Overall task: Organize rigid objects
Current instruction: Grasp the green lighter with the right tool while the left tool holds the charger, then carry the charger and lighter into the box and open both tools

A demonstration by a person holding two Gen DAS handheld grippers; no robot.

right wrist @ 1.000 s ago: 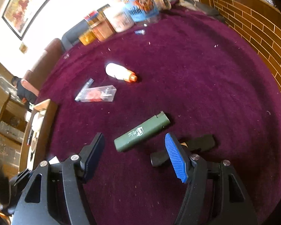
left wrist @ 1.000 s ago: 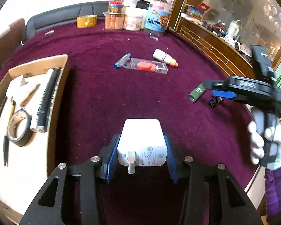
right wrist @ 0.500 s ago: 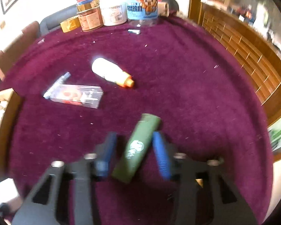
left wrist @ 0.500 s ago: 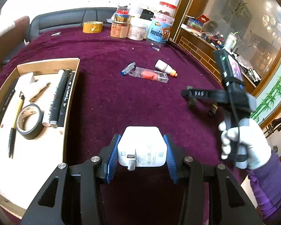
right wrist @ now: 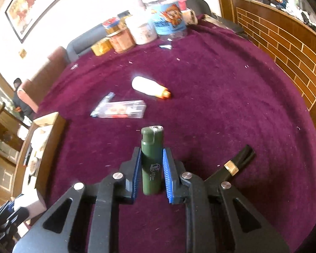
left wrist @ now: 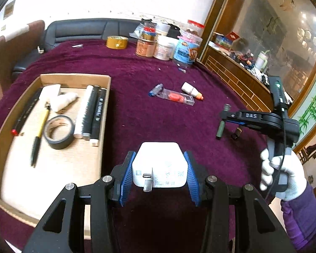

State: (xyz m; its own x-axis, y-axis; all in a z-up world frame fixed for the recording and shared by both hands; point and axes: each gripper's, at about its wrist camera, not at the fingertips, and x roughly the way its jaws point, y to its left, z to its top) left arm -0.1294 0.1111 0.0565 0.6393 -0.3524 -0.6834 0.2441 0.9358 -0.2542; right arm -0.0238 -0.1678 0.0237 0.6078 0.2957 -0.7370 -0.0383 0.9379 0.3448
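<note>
A: The left gripper [left wrist: 159, 176] is clenching the white charger [left wrist: 160, 164] between its fingers, above the bench [left wrist: 158, 80] beside the cardboard tray [left wrist: 52, 168]. The right gripper [right wrist: 151, 175] is clamping the green lighter [right wrist: 152, 160].

B: I'd be carrying both level over the tray wall and placing each on bare cardboard, clear of the tape roll [left wrist: 59, 131] and markers [left wrist: 90, 113].

A: The left wrist view is showing the whole tray; the right is catching only its corner, but is showing the black stick [right wrist: 234, 166] lying beside the lighter.
</note>
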